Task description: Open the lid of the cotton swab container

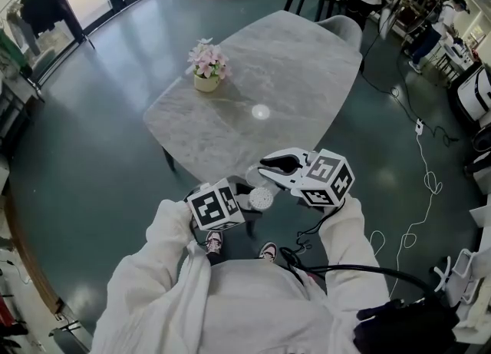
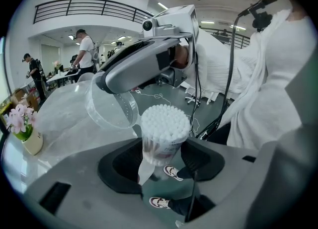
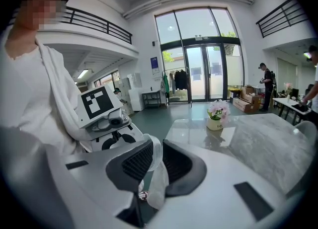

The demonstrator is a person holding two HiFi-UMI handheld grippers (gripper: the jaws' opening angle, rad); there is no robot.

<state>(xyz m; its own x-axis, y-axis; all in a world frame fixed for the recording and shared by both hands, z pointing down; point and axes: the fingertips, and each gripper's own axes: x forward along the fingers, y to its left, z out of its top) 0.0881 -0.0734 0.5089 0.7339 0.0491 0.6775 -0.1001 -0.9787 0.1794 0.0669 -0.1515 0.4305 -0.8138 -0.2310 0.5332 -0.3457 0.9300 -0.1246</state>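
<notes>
At the left of the head view a white sleeve leads to the left gripper [image 2: 162, 164], which points forward and down. Its own view shows the jaws closed part-way onto the cotton swab container [image 2: 161, 143]. The dark pads press its clear wall from both sides and hold it upright above the person's shoes [image 2: 171, 172]. The container is packed with white swab heads and stands uncovered. Just up and to the left of it in that view hangs the lid [image 2: 110, 108], a clear cup-shaped cap tipped on its side; whether its rim touches the swabs cannot be told. Further right, the right gripper [image 3: 152, 162] has its jaws nearly together, and its own view shows them pinching the thin clear wall of the lid between the ribbed pads. Both grippers are held in the air just short of the near edge of the grey marble table [image 1: 307, 61]. A flower pot [image 1: 206, 81] with pink blooms stands on the table's left part. At the far right, a white cable [image 1: 430, 183] snakes over the dark floor.
</notes>
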